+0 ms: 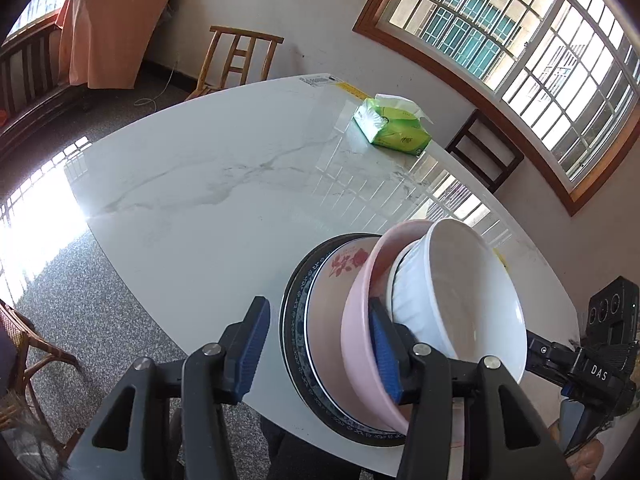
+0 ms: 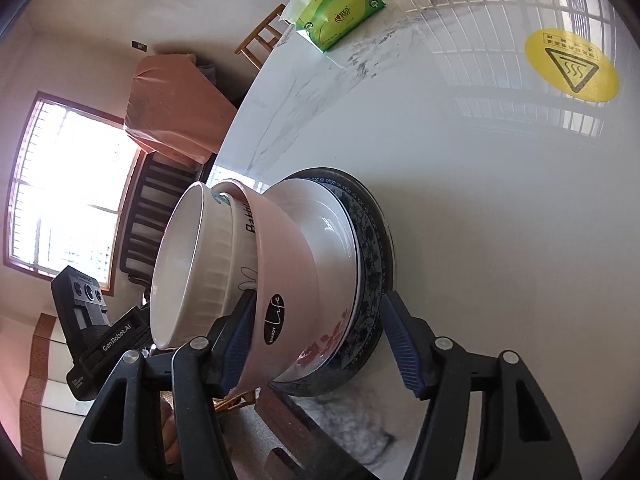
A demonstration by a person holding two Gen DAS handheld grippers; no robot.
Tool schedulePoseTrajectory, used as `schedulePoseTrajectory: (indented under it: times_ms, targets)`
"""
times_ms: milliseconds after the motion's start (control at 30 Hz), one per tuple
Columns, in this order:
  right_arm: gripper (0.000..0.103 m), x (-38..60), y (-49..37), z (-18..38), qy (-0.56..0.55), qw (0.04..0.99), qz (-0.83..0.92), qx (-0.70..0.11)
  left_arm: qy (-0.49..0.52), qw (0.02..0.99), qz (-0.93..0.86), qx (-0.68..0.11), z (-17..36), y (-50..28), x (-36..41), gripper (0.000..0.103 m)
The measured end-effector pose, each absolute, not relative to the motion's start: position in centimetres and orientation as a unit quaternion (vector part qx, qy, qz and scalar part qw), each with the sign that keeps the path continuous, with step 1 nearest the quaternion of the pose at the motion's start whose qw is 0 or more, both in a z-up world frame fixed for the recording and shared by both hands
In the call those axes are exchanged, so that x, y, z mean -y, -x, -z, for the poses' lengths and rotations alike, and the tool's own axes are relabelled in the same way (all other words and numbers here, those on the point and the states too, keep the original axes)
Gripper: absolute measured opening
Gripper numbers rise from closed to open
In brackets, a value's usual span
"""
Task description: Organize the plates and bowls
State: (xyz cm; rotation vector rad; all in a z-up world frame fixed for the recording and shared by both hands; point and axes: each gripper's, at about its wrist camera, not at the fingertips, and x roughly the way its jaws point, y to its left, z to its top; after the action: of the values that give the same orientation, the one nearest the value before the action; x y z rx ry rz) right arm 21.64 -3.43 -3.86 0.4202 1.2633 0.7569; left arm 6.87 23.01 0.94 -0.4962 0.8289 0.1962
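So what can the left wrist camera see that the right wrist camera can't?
Only the left wrist view shows the big barred window on the wall behind the table, the dark chair under it, and the right gripper's camera body.

Only the right wrist view shows the yellow hot-surface sticker and the black "Enjoy Life" label on the pink bowl.

Both show the stacked dishes, white bowl on top, the green tissue pack and the marble table.
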Motion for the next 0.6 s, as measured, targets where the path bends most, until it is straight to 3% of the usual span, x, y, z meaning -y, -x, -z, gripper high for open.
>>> schedulePoseTrajectory:
  times_ms: [167, 467, 600]
  targets:
    - [0.067, 3.1, -19.6, 1.5, -0.132, 0.787, -0.337, -0.500, 0.200, 0.903, -0.090, -0.370, -1.3, -7.1, -22.6, 0.051]
    - [0.068, 4.0, -15.9, -2.2, -0.067, 0.891, -0.272, -0.356, 0.150, 0.925, -0.149, -0.315, -2.2, -5.4, -20.9, 0.052]
    - [0.074, 4.8, -12.9, -3.3, -0.058, 0.920, -0.254, -0.294, 0.126, 0.936, -0.171, -0.280, -2.4, -4.4, -19.9, 0.052]
